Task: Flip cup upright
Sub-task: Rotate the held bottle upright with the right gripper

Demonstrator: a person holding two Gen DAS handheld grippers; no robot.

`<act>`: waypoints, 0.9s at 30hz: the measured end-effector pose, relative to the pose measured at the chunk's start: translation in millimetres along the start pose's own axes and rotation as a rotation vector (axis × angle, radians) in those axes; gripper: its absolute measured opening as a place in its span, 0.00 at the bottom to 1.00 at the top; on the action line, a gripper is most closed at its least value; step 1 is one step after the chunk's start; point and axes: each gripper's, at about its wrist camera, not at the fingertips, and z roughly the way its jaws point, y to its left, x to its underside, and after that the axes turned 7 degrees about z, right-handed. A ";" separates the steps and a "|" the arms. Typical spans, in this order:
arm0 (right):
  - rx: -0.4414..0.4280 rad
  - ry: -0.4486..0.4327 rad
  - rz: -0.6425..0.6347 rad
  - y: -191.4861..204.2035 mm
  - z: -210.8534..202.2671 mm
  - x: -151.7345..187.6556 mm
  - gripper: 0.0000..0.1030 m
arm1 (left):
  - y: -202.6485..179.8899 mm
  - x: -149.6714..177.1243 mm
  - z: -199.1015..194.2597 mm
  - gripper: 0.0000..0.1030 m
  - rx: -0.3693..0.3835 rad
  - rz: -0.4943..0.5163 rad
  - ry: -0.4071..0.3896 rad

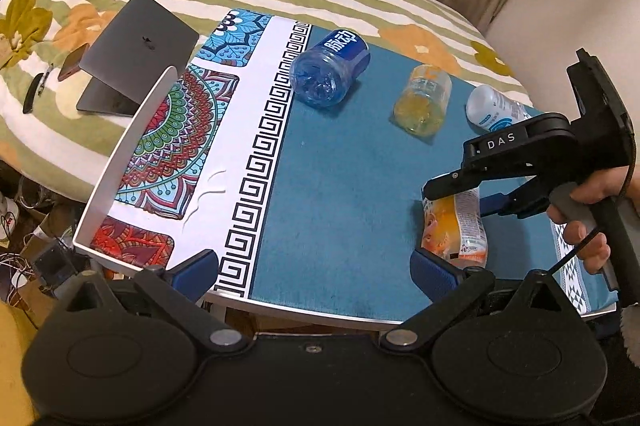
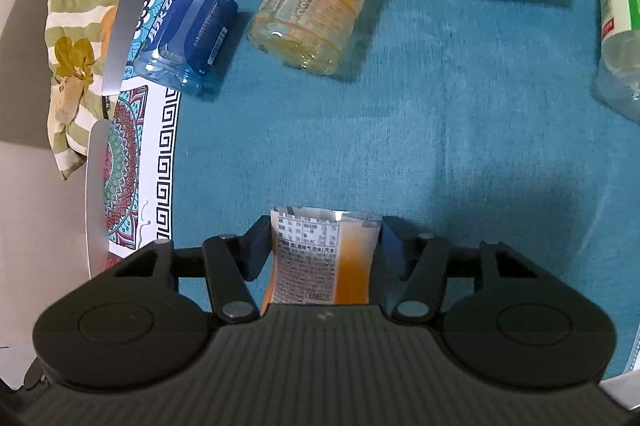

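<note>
An orange-labelled plastic cup (image 1: 456, 226) stands on the teal mat (image 1: 340, 186) near the front right edge. My right gripper (image 1: 460, 198) comes from the right and is shut on it; in the right wrist view the cup (image 2: 320, 262) sits clamped between the two blue fingers (image 2: 256, 250). My left gripper (image 1: 316, 274) is open and empty, hovering at the table's front edge, its right finger (image 1: 436, 272) just in front of the cup.
A blue cup (image 1: 330, 68), a yellow cup (image 1: 422, 100) and a white cup (image 1: 494, 108) lie on their sides at the back of the mat. A green cup (image 2: 620, 26) lies far right. A laptop (image 1: 132, 58) rests on the bedding at left.
</note>
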 end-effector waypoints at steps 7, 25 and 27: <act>-0.016 -0.064 -0.023 -0.8 -12.8 4.9 0.67 | -3.5 -2.8 0.3 1.00 0.004 0.011 -0.002; 0.101 -0.861 -0.435 21.0 -20.2 109.0 0.67 | -7.8 13.5 -5.3 1.00 -0.072 0.088 -0.013; 0.098 -0.888 -0.444 17.3 -13.4 116.3 0.68 | -7.2 16.8 -5.4 1.00 -0.076 0.085 -0.012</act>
